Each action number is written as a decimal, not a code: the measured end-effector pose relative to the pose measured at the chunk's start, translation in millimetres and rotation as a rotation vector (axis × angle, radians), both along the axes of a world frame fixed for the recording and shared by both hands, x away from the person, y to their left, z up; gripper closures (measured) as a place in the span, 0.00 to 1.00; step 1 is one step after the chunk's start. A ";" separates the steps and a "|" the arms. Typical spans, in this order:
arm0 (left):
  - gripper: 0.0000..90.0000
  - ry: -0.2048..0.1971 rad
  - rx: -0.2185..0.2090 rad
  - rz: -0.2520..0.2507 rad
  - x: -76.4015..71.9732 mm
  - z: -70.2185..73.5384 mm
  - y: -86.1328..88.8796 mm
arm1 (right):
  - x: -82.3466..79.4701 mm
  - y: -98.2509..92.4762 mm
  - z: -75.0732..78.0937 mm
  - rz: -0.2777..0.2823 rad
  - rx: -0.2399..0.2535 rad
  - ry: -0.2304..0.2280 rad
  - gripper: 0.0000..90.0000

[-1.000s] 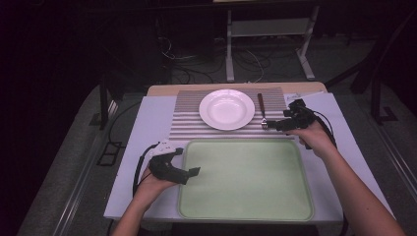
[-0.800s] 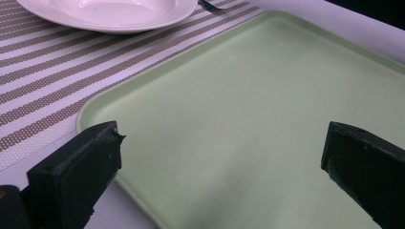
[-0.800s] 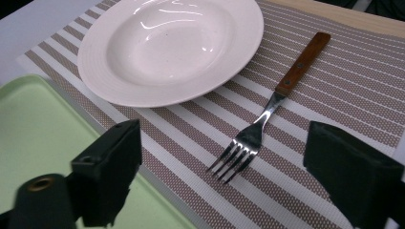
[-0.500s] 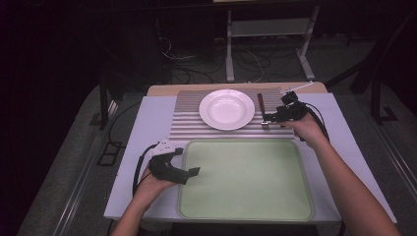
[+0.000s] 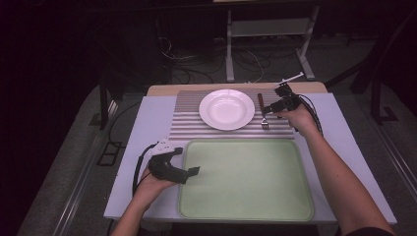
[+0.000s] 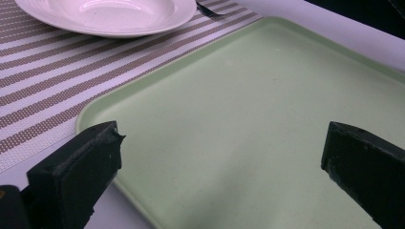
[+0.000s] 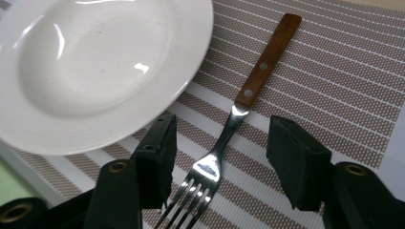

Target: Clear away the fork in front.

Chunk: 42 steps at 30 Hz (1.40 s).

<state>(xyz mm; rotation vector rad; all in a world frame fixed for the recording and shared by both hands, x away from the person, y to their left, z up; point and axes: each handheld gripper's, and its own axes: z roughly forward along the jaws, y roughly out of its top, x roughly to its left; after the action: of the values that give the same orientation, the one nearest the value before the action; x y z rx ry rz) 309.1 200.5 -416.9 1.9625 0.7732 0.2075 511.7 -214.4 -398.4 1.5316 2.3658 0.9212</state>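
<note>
Right tool (image 5: 266,111) sits over the fork (image 7: 224,138) on the striped placemat (image 5: 192,125), its jaws just closing in, one on each side of the metal neck, pads not yet touching. Fork lies just beside the white plate (image 5: 226,109). Left tool (image 5: 189,172) hovers wide open at the green tray's (image 5: 246,206) edge.

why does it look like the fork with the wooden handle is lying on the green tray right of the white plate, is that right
Not quite. The fork lies on the striped placemat, not on the green tray; the right gripper view shows the stripes under it. It does have a wooden handle and it does lie right of the white plate, as the high view shows.
</note>
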 end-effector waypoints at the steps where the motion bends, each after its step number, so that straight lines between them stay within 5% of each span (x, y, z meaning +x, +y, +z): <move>1: 0.00 0.000 0.000 0.000 0.0 0.0 0.0 | 2.7 1.5 -0.6 -0.005 -0.011 0.005 0.51; 14: 0.00 0.003 -0.006 0.002 0.0 0.3 0.6 | 36.1 13.0 -8.8 -0.052 -0.064 0.100 0.63; 24: 0.00 0.007 -0.012 0.003 0.3 0.3 0.5 | 62.6 25.6 -16.8 -0.074 -0.132 0.224 0.66; 42: 0.00 0.007 -0.013 0.004 0.3 0.6 0.8 | 73.9 32.4 -26.3 -0.092 -0.178 0.272 0.79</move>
<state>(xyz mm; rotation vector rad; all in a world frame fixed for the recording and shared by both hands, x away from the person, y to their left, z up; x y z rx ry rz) 309.4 201.3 -416.3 1.9506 0.7816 0.1983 585.6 -181.9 -424.7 1.7714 2.4503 0.4940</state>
